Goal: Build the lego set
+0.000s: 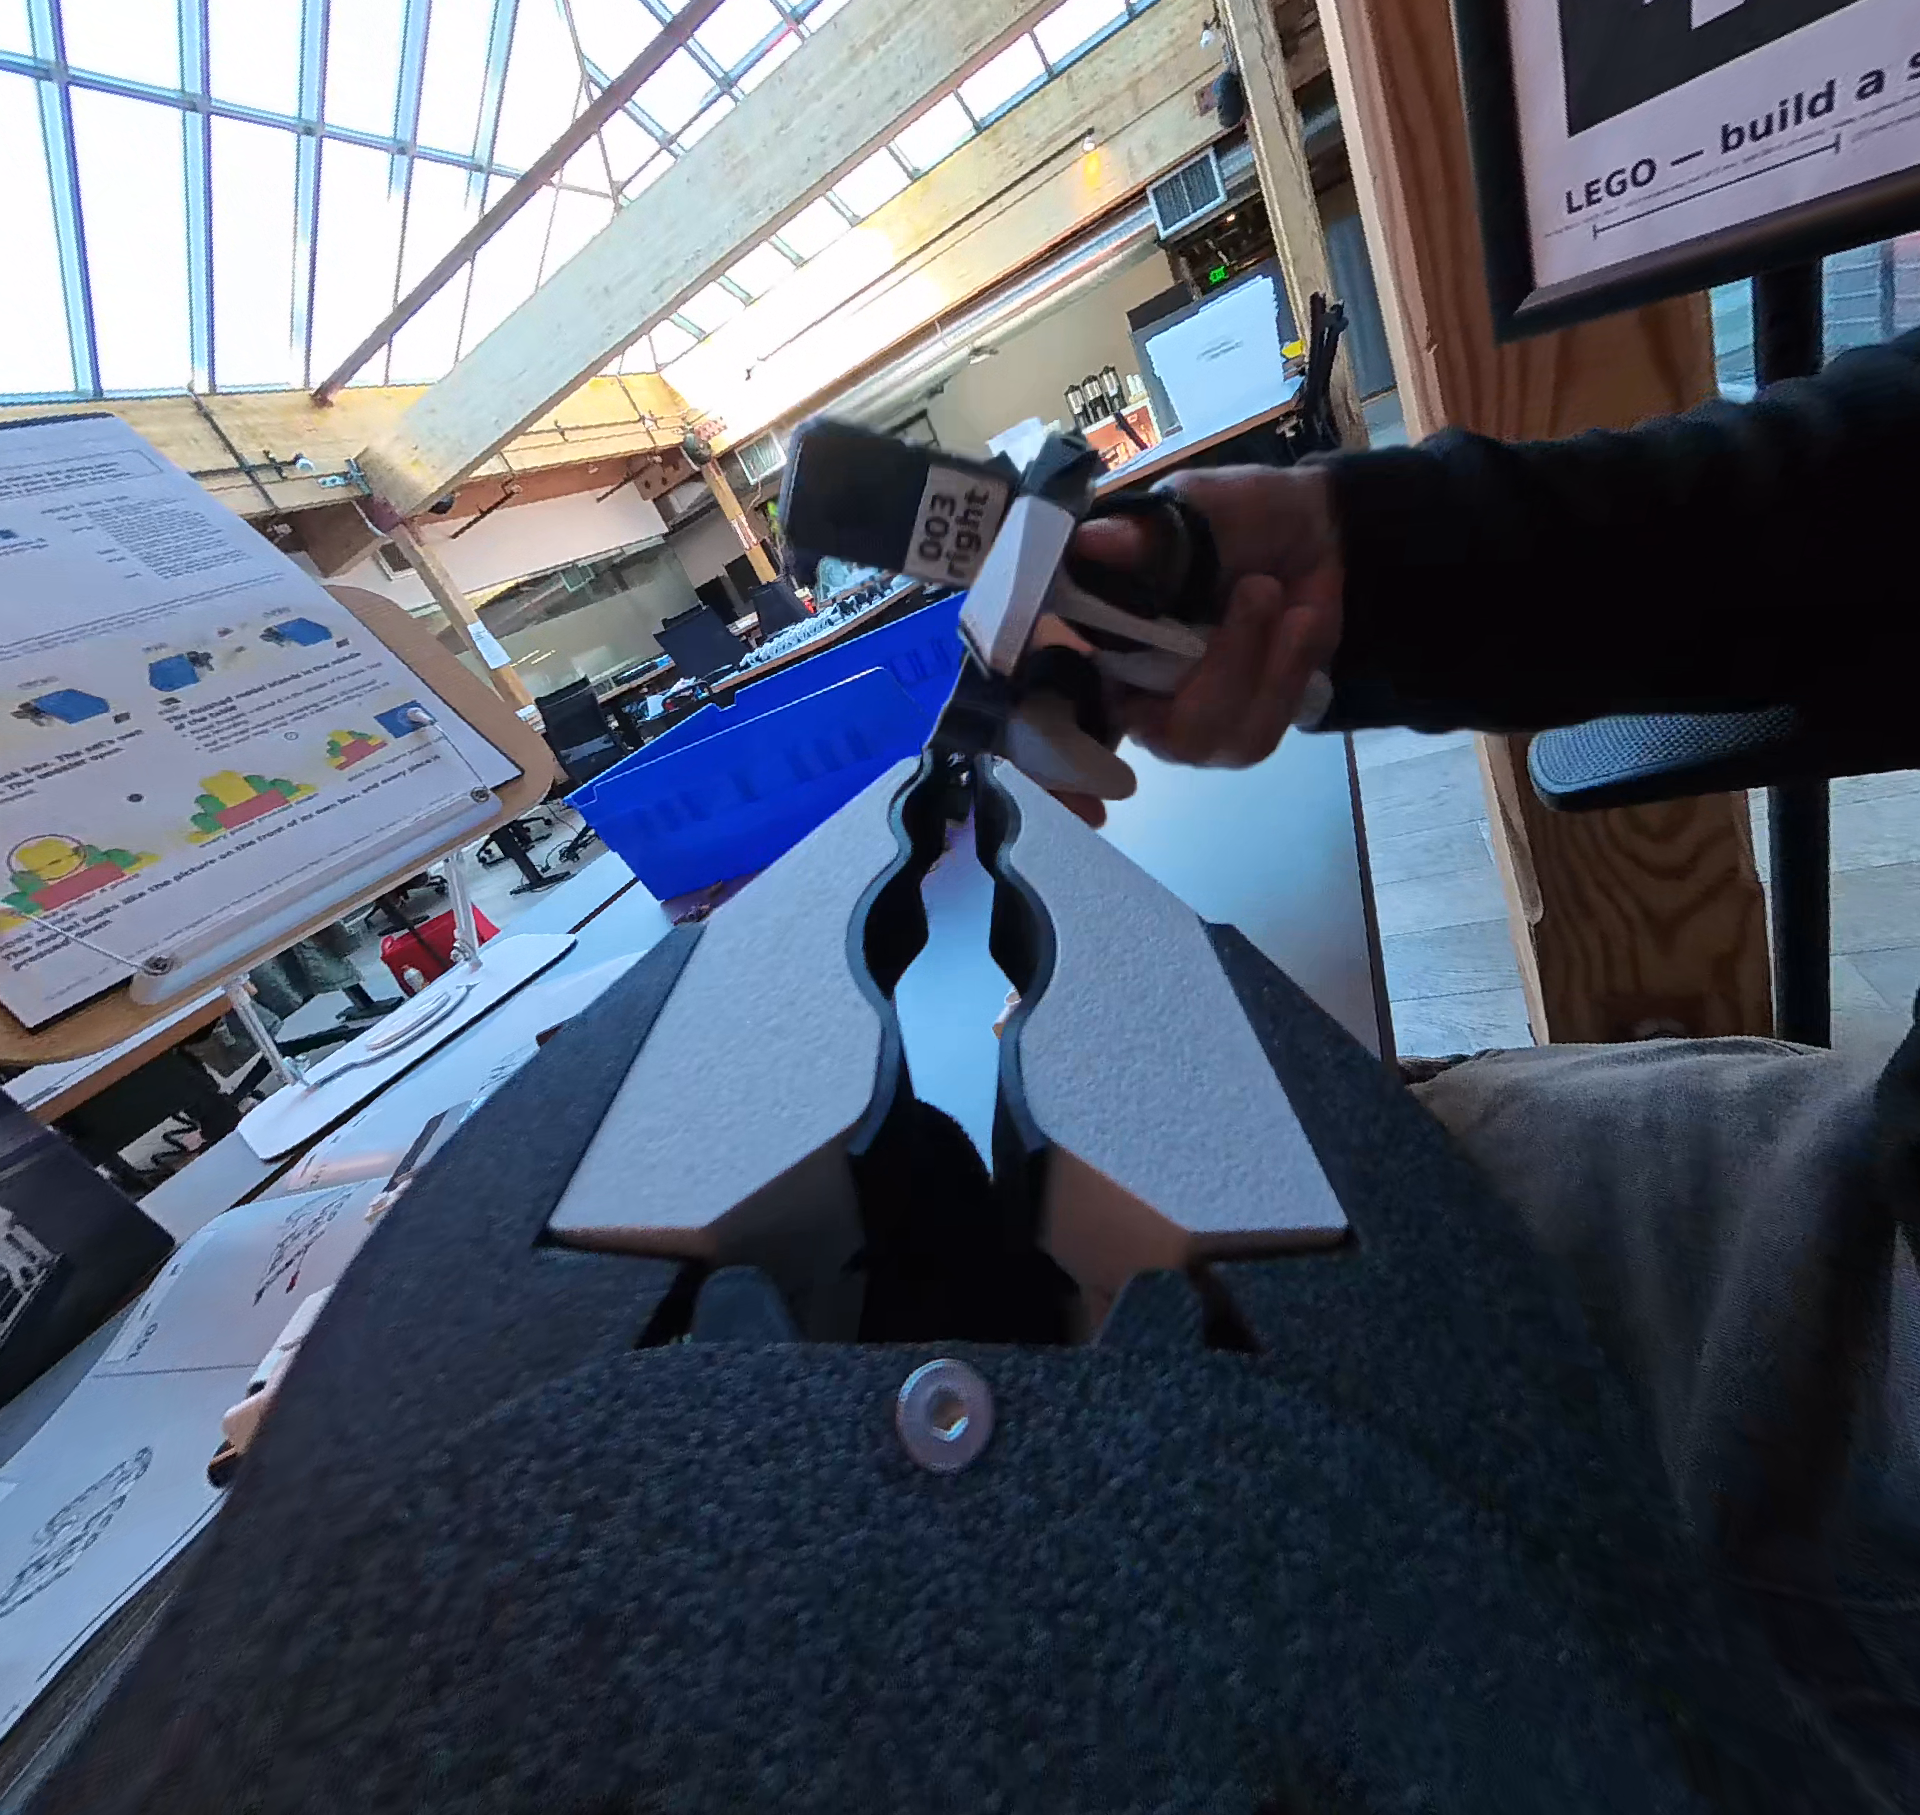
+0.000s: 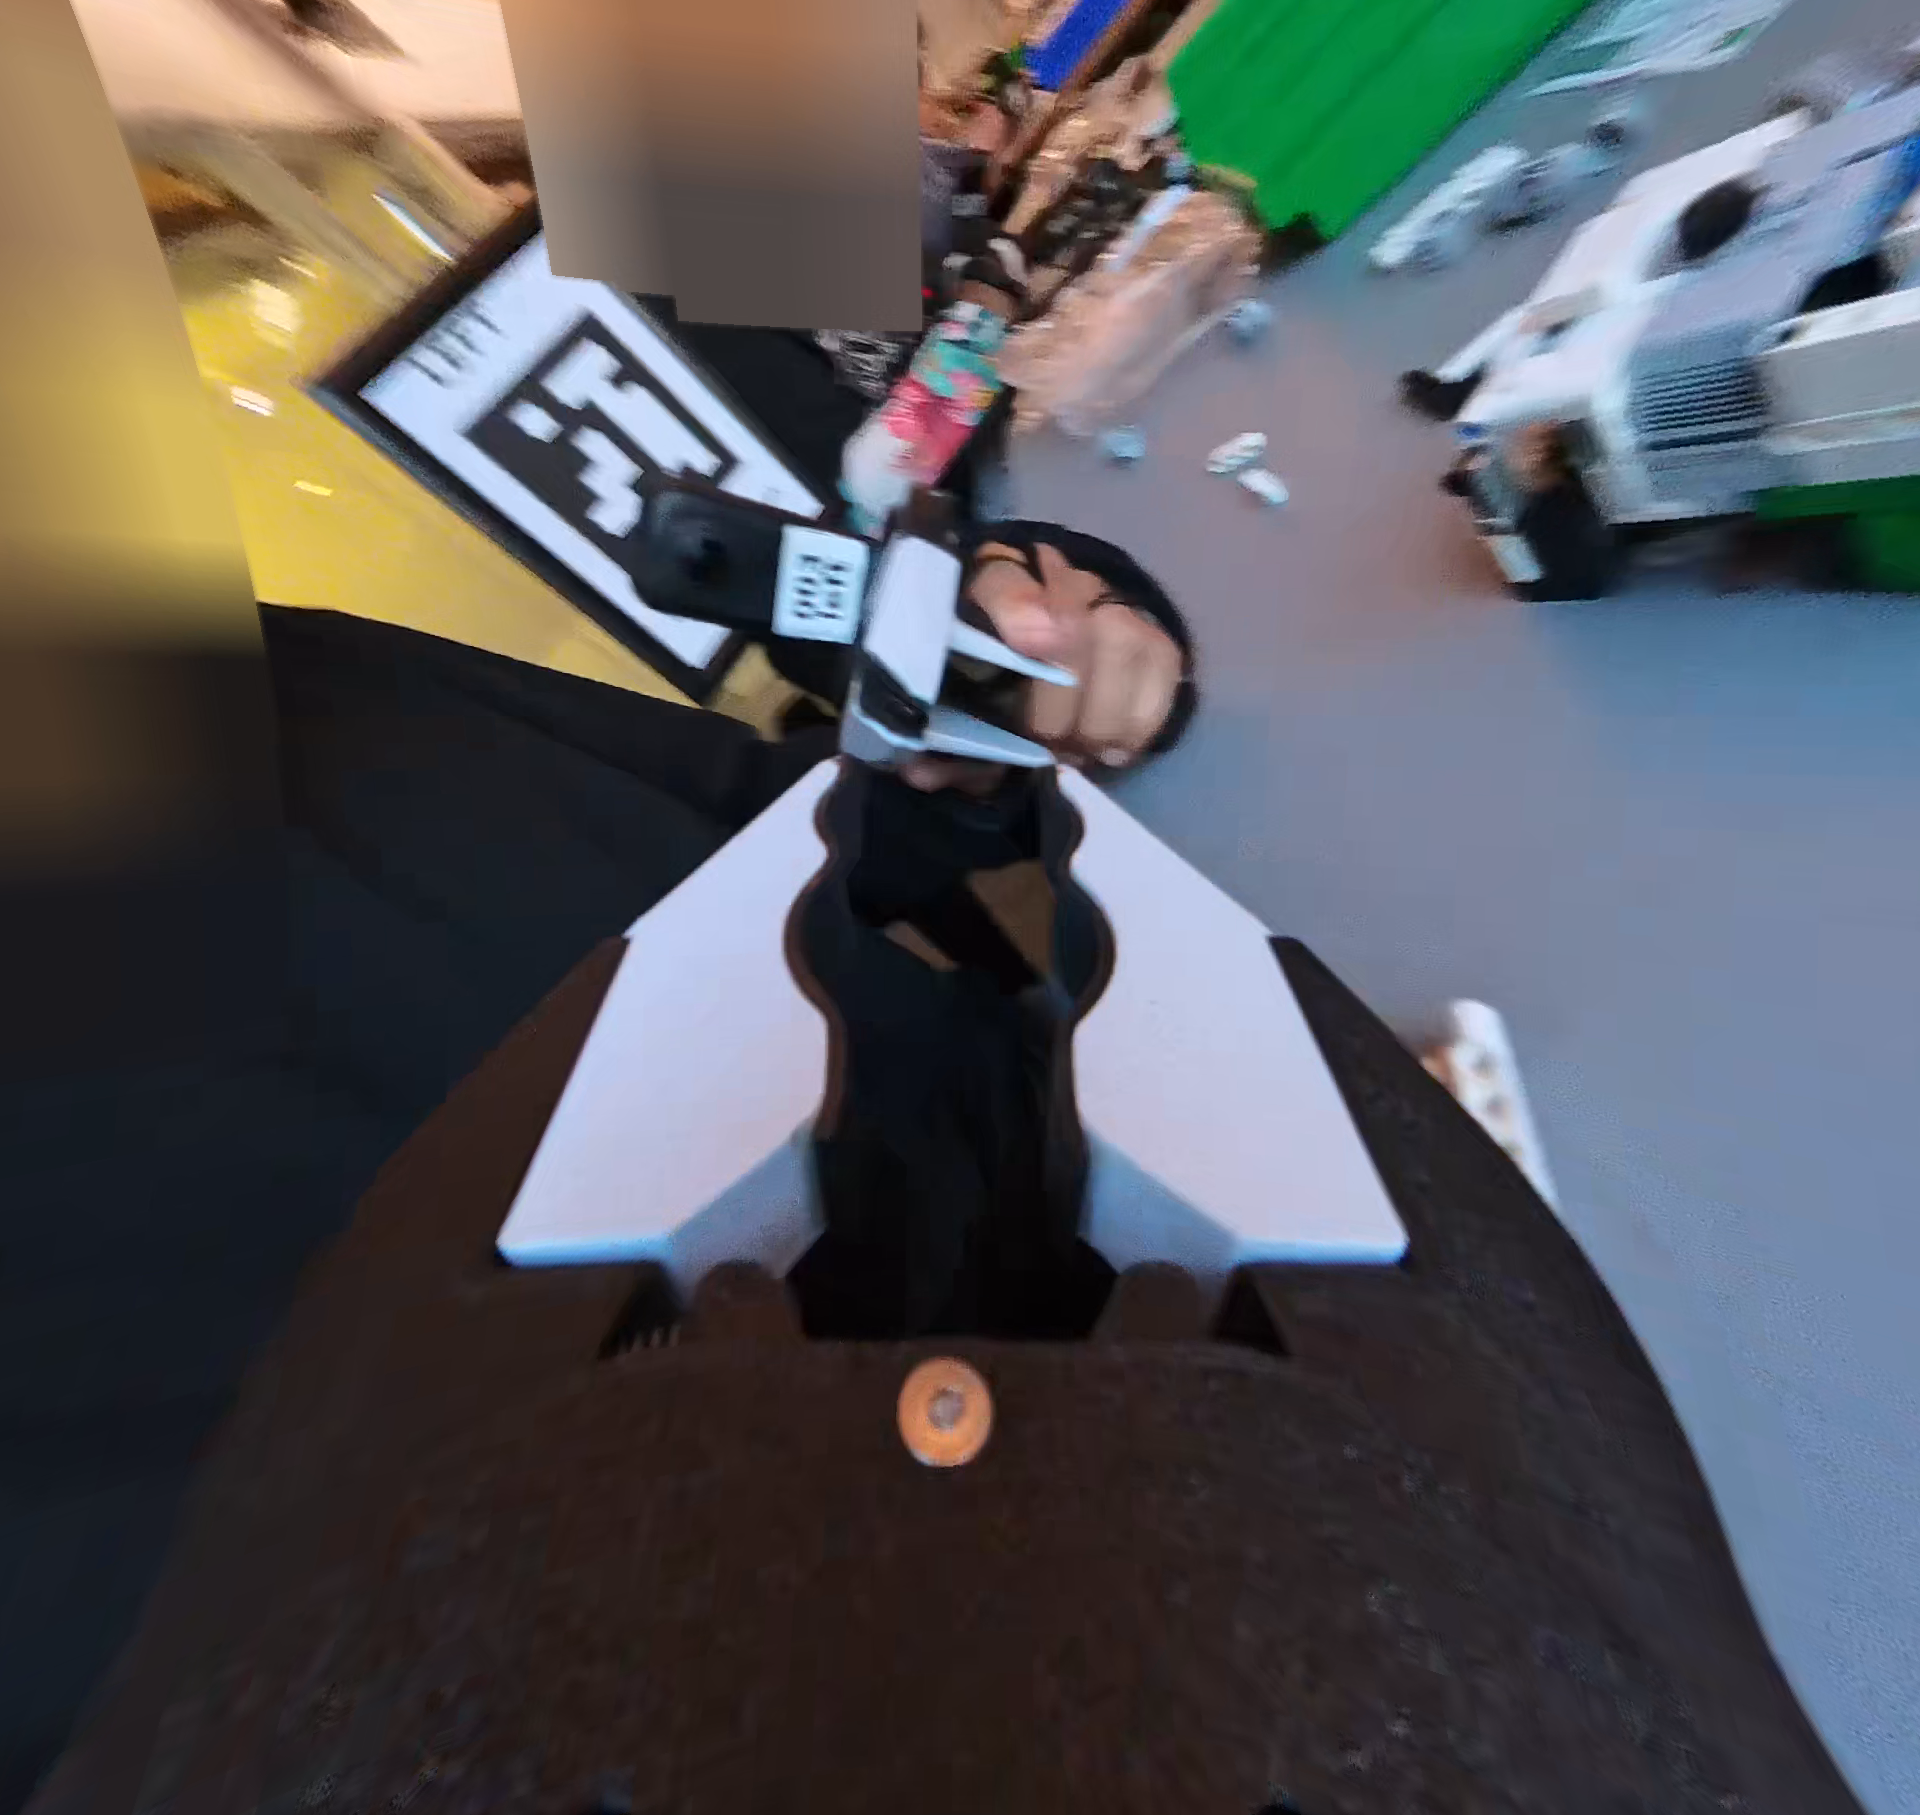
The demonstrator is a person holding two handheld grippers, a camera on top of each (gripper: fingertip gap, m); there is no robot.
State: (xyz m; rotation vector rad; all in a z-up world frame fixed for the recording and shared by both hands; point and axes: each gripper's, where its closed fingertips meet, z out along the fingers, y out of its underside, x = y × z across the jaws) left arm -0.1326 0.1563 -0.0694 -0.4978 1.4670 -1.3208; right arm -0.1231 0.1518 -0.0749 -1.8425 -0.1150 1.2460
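No bricks show in either view. My left gripper (image 1: 951, 773) is raised above the white table (image 1: 1226, 861); its jaws stand a narrow slit apart with nothing between them. My right gripper (image 2: 945, 789) is partly open and empty, in the air, and its view is blurred. The two grippers point at each other. The right one, held by a hand in a dark sleeve, shows just beyond my left fingertips (image 1: 997, 612). The left one, in a fist, shows just beyond my right fingertips (image 2: 904, 643). A building instruction sheet (image 1: 208, 685) stands on a holder at the left.
Blue bins (image 1: 769, 778) stand on the table behind the left fingertips. A framed black-and-white marker sign (image 1: 1683, 82) hangs on a wooden post at the right, also in the right wrist view (image 2: 582, 435). A chair armrest (image 1: 1662, 757) is at the right. Printed cards (image 1: 104, 1516) lie at the near left. Less than 4 cm separates the two grippers' tips.
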